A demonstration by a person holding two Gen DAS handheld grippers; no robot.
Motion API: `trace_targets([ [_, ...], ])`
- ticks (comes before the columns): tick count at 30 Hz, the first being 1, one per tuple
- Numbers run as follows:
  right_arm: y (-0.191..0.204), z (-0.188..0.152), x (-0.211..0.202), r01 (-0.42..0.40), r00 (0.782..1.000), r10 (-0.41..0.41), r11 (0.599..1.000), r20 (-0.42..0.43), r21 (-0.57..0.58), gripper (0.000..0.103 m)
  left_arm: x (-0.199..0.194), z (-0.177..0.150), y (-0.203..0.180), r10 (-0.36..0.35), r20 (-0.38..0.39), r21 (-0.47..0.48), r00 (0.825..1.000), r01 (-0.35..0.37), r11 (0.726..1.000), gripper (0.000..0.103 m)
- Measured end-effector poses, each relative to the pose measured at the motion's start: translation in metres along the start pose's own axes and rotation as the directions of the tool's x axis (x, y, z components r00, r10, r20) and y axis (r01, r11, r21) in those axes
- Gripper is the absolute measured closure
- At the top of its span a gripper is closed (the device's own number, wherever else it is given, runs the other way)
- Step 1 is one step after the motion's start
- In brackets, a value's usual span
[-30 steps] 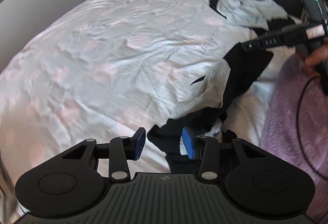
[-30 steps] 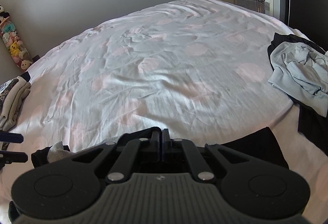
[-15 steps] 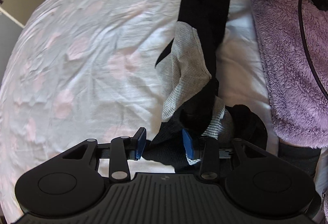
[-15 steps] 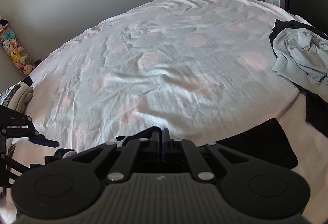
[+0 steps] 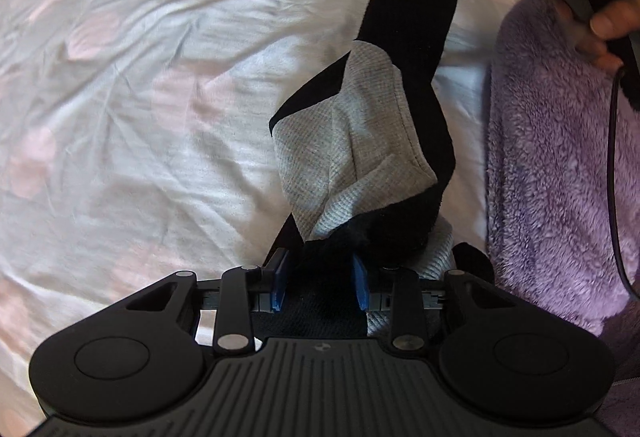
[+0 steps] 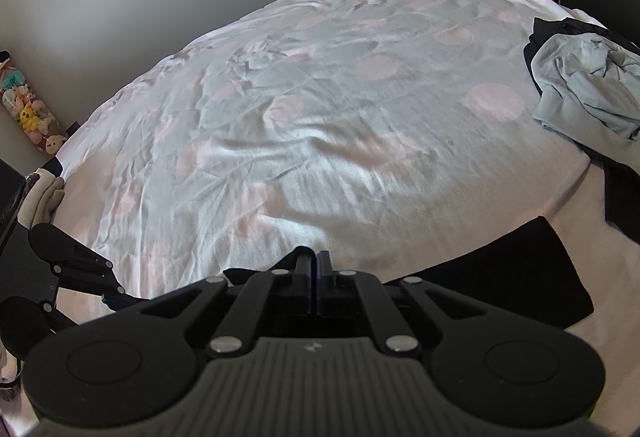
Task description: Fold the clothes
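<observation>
Bedding first: we list a wide white bedspread with pale pink dots (image 5: 168, 85), rumpled, as our landmark for every place below.

Item, left gripper (image 5: 319, 285), black body with blue pads: we find it lower and tipped more steeply toward the bedspread than a second ago. Its jaws have just been closing, and the dark lower end of the garment lies between them; the pads look close to the cloth, though we cannot tell that they press it yet.

Item, black garment with a grey waffle-knit panel (image 5: 352, 141): it hangs as a twisted strip above the near edge of the bedspread, its top corner pinched aloft.

Item, right gripper (image 6: 312, 269): clenched on that top corner, black cloth showing at its tips.

Item, fluffy lilac sleeve (image 5: 560, 173): beside the bedspread's near edge, with a hand (image 5: 604, 25) on the right tool.

Item, crumpled pale blue garment on dark clothes (image 6: 584, 93): a heap at the bedspread's right edge, untouched.

Reading: we judge that a second corner is about to be secured, after which the garment could be stretched and laid flat. Folding proper has not begun.
</observation>
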State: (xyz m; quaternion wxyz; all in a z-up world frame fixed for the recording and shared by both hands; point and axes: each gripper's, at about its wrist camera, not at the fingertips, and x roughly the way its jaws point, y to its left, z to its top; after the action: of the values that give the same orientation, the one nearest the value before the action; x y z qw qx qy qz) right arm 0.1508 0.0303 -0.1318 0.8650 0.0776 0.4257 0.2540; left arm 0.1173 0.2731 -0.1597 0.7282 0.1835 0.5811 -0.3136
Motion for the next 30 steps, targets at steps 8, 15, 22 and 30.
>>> trace_targets([
  [8, -0.003, 0.002, 0.003, 0.004, 1.0, -0.004, 1.0, -0.006, 0.017, 0.1, -0.007, -0.006, -0.04, 0.163, 0.029, 0.022, 0.986, -0.164, 0.986, 0.091],
  [15, 0.0, 0.001, -0.007, -0.001, 0.999, 0.001, 1.0, 0.033, -0.009, 0.1, -0.049, -0.037, -0.033, 0.265, 0.143, -0.294, 0.954, -0.214, 0.932, 0.096],
  [22, 0.036, 0.008, -0.039, -0.019, 0.99, 0.04, 0.989, 0.138, -0.147, 0.1, -0.135, -0.082, -0.033, 0.377, 0.283, -0.502, 0.882, -0.199, 0.842, 0.099],
  [30, 0.115, 0.056, -0.106, -0.063, 0.928, 0.181, 0.938, 0.326, -0.341, 0.101, -0.232, -0.121, -0.054, 0.581, 0.36, -0.627, 0.73, -0.272, 0.73, 0.101],
])
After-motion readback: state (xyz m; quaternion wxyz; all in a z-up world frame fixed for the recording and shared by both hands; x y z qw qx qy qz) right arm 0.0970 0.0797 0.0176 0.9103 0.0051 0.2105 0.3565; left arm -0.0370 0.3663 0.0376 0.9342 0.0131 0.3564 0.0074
